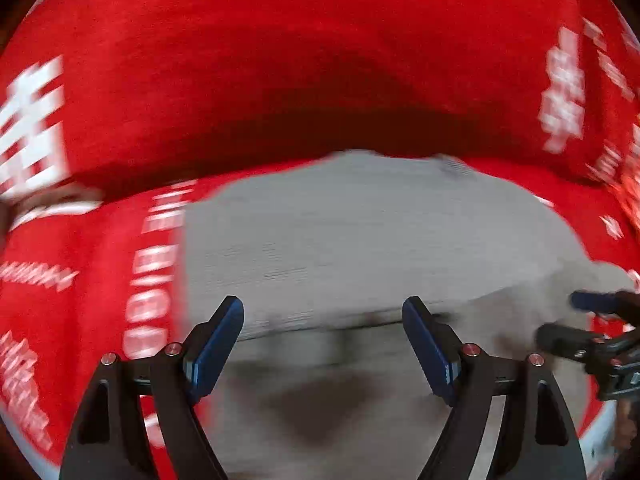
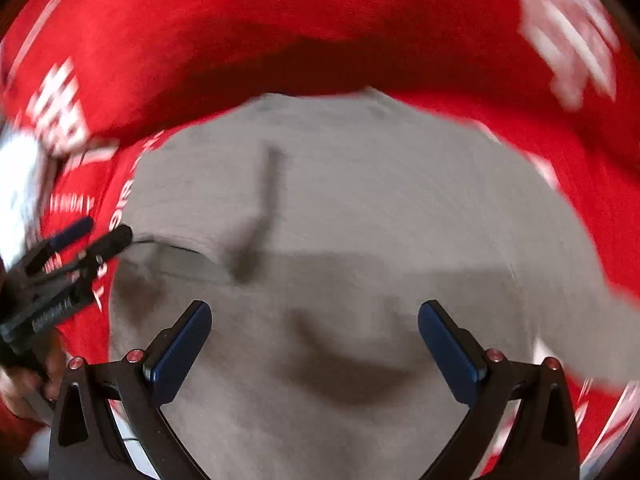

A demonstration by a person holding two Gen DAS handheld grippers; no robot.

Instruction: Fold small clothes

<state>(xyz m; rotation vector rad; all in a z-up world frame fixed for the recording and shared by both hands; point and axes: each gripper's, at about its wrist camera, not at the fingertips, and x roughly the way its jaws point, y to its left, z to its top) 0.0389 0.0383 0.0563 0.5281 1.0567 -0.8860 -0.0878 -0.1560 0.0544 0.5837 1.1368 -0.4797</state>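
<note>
Grey garment (image 2: 360,208) blurred on red printed cloth (image 1: 280,60) — both tools, left (image 1: 323,344) and right (image 2: 315,350), gape, gripping nothing.

- Grey garment (image 2: 360,208): lies low on the red printed cloth (image 1: 280,60); its flat surface offers no upright obstacle; a folded edge forms a shallow step across the left wrist view.
- Left gripper (image 1: 323,344): jaws stand wide apart above the garment with nothing between the pads; the gap is free.
- Right gripper (image 2: 315,346): jaws likewise apart over open grey fabric; nothing between them.
- The other gripper enters each wrist view from the side, near the garment's edge; this is the only raised object close to either tool.
- Red cloth rises as a wall beyond the garment; a dark shadowed band lies at its foot; blur hides finer detail.
</note>
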